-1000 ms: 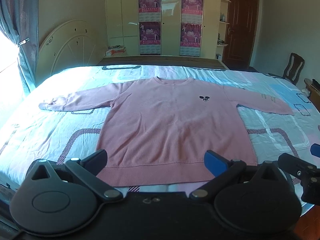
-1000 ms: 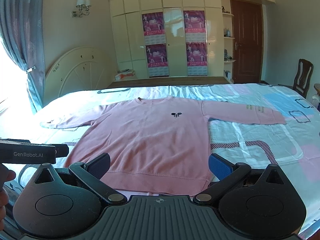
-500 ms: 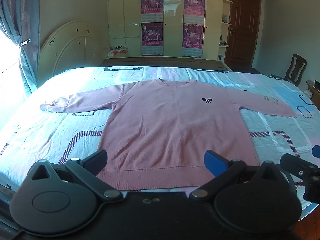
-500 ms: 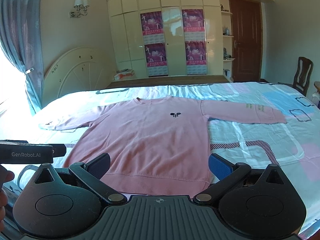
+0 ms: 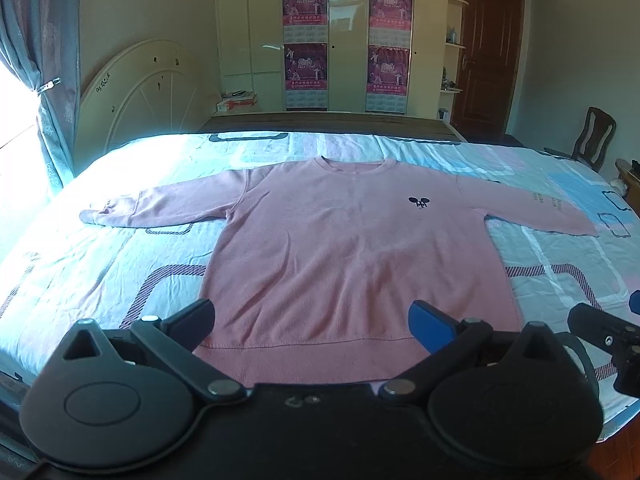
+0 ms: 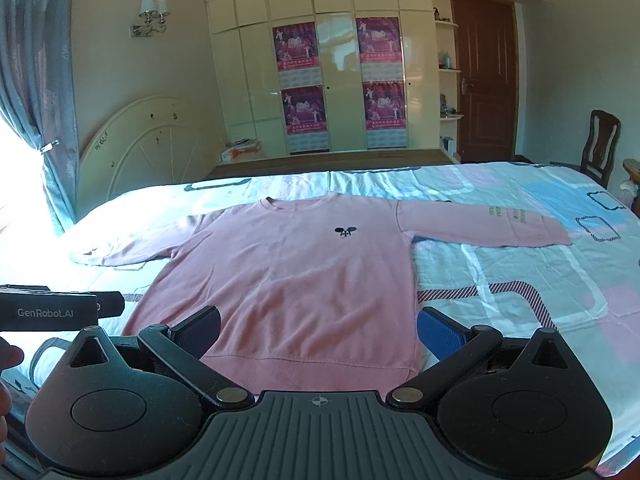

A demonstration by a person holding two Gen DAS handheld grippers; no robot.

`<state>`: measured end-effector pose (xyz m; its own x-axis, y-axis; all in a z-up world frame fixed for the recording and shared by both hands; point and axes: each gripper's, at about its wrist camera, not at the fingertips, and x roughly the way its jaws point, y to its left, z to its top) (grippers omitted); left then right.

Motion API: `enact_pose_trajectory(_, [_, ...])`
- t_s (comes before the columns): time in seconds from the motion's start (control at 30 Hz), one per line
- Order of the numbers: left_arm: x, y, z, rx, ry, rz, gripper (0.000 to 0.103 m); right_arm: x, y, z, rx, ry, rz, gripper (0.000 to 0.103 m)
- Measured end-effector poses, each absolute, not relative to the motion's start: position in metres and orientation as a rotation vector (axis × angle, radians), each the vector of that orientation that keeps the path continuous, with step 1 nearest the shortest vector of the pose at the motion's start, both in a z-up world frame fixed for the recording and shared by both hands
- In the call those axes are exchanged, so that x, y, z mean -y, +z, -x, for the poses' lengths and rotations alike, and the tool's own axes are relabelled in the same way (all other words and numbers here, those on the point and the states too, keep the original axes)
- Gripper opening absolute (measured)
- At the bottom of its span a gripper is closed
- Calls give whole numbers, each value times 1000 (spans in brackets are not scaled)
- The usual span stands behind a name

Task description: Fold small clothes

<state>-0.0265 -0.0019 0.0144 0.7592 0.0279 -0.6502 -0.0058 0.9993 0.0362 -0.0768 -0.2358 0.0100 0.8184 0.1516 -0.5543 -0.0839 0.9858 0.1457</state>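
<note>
Your bed [image 5: 100,264] holds the pink sweatshirt [image 5: 352,256] flat, sleeves spread, lying where it lay a second ago. Your left gripper [image 5: 312,318] and right gripper [image 6: 318,330] still hover wide open and empty above its hem. Only the right view shows the wall lamp [image 6: 154,8] and your fingertip [image 6: 10,356].

Your left gripper [image 5: 312,322] hides part of the pink sweatshirt's [image 5: 344,256] hem. The lettering on that sweatshirt's sleeve [image 6: 508,216] is too small to read.
</note>
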Motion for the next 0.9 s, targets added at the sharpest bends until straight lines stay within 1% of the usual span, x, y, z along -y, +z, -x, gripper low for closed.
enact_pose_trajectory(0.9, [-8,3,-12,-743,8,-46,103,224,-2,43,-622,101,-96,103])
